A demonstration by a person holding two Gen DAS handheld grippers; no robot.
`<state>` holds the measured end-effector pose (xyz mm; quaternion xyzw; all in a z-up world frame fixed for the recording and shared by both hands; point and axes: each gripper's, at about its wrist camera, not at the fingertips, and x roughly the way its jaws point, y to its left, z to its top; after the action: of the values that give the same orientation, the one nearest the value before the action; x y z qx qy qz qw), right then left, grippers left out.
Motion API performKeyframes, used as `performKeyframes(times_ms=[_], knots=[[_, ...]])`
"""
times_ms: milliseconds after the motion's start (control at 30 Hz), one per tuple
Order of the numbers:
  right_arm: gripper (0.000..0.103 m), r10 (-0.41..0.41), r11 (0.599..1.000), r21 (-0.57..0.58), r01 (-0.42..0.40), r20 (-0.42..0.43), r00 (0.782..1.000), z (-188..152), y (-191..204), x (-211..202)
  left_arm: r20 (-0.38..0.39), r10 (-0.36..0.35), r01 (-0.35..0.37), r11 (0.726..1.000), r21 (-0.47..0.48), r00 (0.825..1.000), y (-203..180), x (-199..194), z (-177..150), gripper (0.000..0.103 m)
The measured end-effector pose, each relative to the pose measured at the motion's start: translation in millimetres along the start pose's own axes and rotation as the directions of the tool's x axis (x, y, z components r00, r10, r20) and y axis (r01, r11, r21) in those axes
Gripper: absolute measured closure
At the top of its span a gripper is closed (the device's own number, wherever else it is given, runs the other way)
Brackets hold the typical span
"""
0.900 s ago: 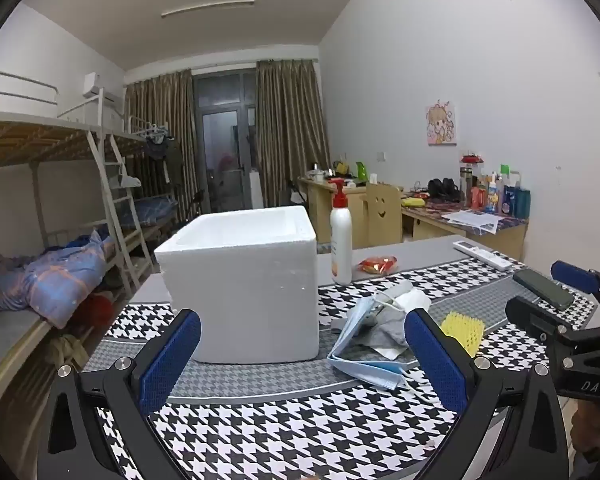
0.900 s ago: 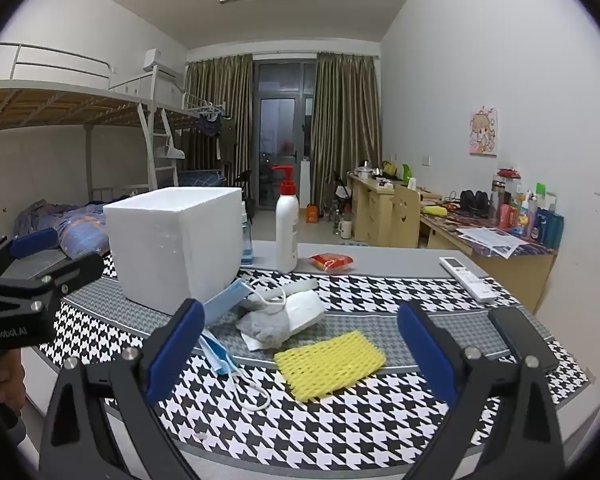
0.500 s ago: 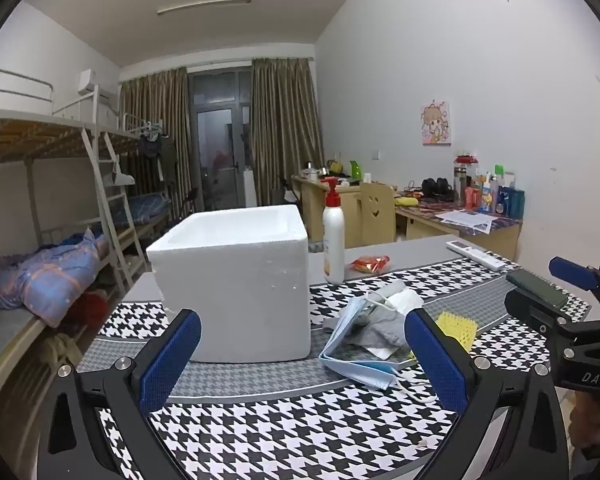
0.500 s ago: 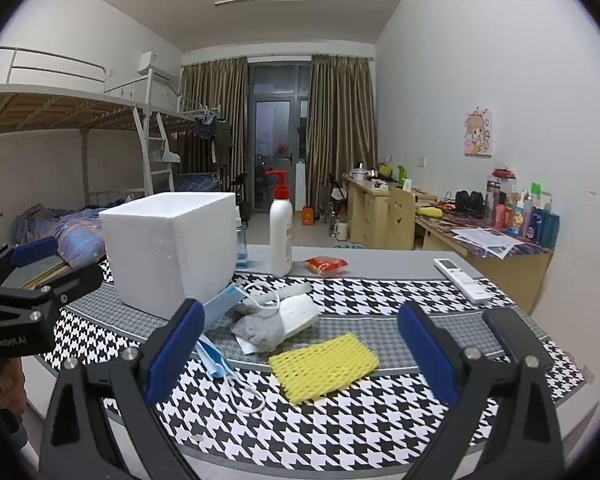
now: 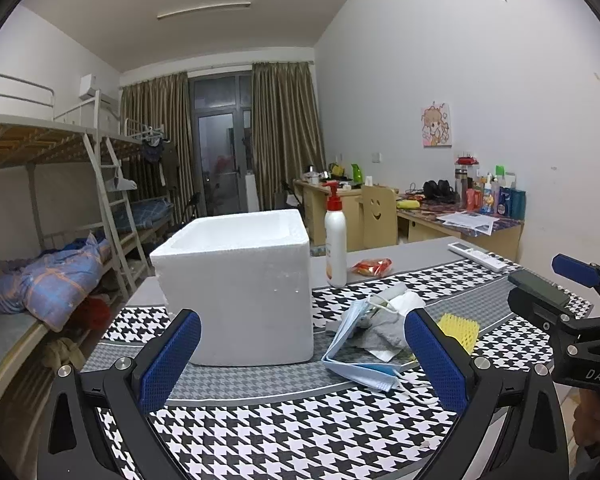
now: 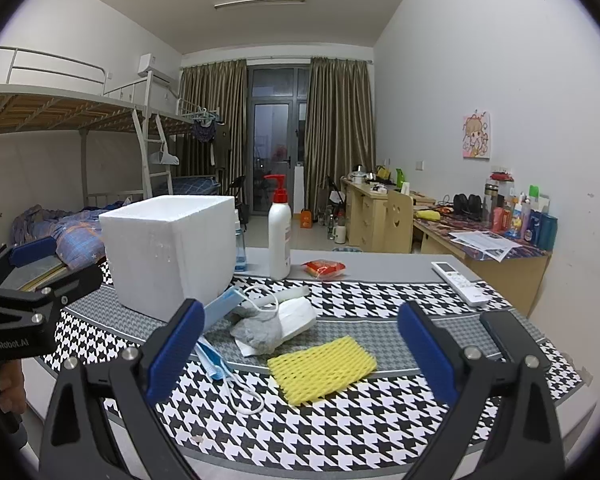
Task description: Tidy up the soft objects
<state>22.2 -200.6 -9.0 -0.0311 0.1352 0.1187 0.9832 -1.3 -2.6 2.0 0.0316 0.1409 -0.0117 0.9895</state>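
An open white foam box (image 5: 240,280) (image 6: 170,248) stands on the houndstooth-covered table (image 5: 284,436). To its right lies a pile of soft items: a blue face mask (image 5: 354,356) (image 6: 216,344), a grey sock (image 6: 258,332) (image 5: 384,330), white folded cloth (image 6: 298,316) and a yellow foam net (image 6: 322,368) (image 5: 460,328). My left gripper (image 5: 302,358) hangs open in front of the box and pile, holding nothing. My right gripper (image 6: 298,354) is open above the near table edge, with the net and sock seen between its fingers but beyond them.
A white pump bottle (image 6: 280,236), a red snack packet (image 6: 324,268), a white remote (image 6: 462,282) and a black phone (image 6: 512,338) lie on the table. A bunk bed (image 5: 40,240) stands left. A cluttered desk (image 6: 480,236) runs along the right wall.
Both views have shifted slightly, with the box and pile sitting a little lower and left in the frames. Both grippers stay wide open and the table items lie as before.
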Motion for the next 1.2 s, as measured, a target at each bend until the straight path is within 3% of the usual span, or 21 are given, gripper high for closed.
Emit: performKeyframes(times_ms=[1200], knots=[[0.004, -0.004, 1.000, -0.002, 0.004, -0.035, 0.999, -2.2, -3.2, 17.1, -0.050, -0.024, 0.025, 1.000, 0.005, 0.998, 1.9, 18.4, -1.9, 0.001]])
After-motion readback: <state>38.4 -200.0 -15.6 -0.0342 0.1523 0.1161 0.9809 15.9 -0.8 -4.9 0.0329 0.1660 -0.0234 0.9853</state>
